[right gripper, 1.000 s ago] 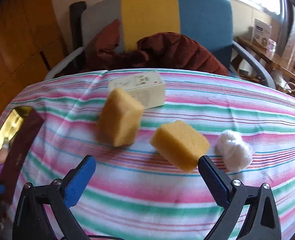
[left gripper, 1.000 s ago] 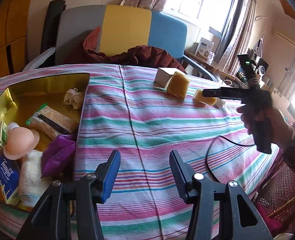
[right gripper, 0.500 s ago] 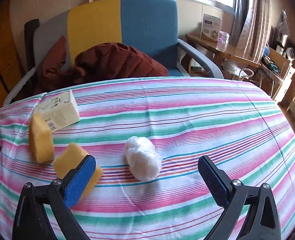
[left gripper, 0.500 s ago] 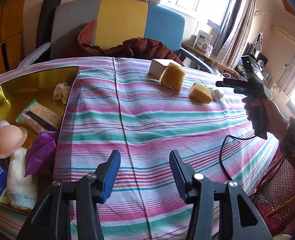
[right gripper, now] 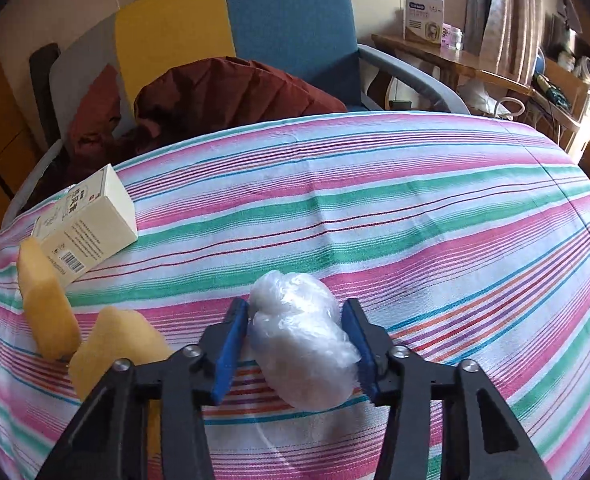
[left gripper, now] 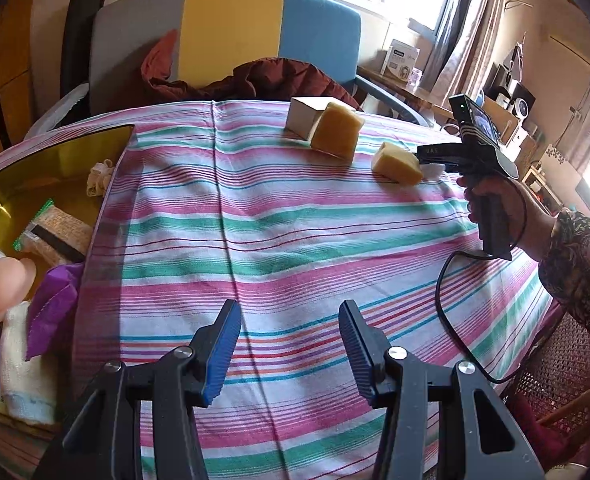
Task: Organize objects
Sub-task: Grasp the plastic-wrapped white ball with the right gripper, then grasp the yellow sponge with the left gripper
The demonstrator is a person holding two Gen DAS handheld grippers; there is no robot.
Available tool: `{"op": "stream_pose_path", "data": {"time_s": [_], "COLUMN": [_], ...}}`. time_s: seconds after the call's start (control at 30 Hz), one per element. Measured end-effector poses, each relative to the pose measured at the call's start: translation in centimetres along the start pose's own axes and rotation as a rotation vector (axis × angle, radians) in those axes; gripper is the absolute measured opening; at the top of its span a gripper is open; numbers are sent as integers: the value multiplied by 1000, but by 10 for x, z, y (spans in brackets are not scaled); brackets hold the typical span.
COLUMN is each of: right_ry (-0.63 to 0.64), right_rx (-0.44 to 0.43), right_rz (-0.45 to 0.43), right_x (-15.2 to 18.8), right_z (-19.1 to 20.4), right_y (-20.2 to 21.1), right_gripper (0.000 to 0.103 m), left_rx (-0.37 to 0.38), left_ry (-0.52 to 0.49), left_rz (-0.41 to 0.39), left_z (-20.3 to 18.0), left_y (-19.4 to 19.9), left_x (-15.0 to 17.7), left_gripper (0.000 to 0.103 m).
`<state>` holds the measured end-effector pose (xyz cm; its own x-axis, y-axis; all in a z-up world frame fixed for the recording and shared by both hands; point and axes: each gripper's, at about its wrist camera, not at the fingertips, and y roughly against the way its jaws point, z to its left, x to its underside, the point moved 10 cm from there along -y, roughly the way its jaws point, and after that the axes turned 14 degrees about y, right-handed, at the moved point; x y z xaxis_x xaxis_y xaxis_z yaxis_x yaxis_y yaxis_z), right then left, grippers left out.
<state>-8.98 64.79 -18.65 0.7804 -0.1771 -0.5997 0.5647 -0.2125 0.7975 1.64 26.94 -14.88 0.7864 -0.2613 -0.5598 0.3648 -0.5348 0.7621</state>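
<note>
The right gripper [right gripper: 295, 344] has just closed its jaws on the white crumpled plastic-wrapped bundle [right gripper: 303, 340], while the left gripper [left gripper: 291, 344] hangs with jaws half-open, nothing between them, above the striped worktop [left gripper: 295, 220].

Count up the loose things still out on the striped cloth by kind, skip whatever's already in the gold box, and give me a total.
Sponges: 2, a far one and a near one
Carton: 1
Plastic wad: 1, between the right tongs
Total: 4
</note>
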Motion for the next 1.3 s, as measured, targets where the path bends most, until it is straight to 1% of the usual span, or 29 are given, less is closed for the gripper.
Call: {"op": "stream_pose_path", "data": {"time_s": [0.07,0.17,0.23,0.3,0.4,0.43,0.47,0.53,0.57,0.63,0.67,0.7,0.77,0.83,0.9,0.93,0.97,1.0,1.07,1.17,1.23,1.3], "right_ry": [31,76,75,76,92,101,109,111,97,48,40,54,127,145,85,46,6,-19,-39,-84,-88,-83], "right_rx": [-34,-85,-151,-195,-213,-209,-196,-159,-148,-162,-151,-117,-22,21,5,-10,-31,-45,-65,-91,-92,-86], "right_rz": [2,19,34,52,69,71,70,65,68,61,66,59,38,49,94,121,130,120,128,129,132,135], "right_x": [2,9,16,26,42,46,50,56,60,59,57,54,47,46,52,58,61,60,59,60,60,60], "right_z": [11,32,47,57,65,65,63,54,48,40,37,32,25,16,4,-1,-6,-9,-12,-17,-18,-20], "right_y": [3,12,19,28,40,44,48,49,47,47,47,50,55,54,45,40,38,39,38,37,37,36], "right_gripper": [39,38,38,38,38,38,38,38,38,38,38,38,38,39,39,39,39,39,39,39,39,39], "left_rx": [4,30,44,66,89,98,112,128,134,137,137,135,138,126,124,108,93,86,56,39,22,-11], "left_ry": [-8,-15,-19,-10,1,4,9,15,15,8,4,4,4,-2,-11,-16,-21,-26,-42,-50,-55,-62], "left_rz": [7,8,16,28,48,54,66,77,80,88,93,96,107,118,132,134,130,129,129,129,121,117], "left_z": [-5,-16,-23,-31,-41,-46,-53,-65,-73,-85,-94,-99,-114,-126,-138,-144,-148,-152,-158,-165,-164,-160], "left_y": [-4,-9,-13,-19,-29,-32,-38,-47,-52,-63,-70,-76,-90,-104,-117,-125,-131,-136,-148,-161,-168,-176], "left_x": [-2,-9,-13,-16,-23,-24,-27,-33,-36,-42,-46,-48,-55,-62,-68,-72,-75,-78,-82,-86,-89,-91], "left_gripper": [51,51,51,51,51,52,55,59,61,64,69,71,71,71,71,71,72,76,78,78,78,77]}}
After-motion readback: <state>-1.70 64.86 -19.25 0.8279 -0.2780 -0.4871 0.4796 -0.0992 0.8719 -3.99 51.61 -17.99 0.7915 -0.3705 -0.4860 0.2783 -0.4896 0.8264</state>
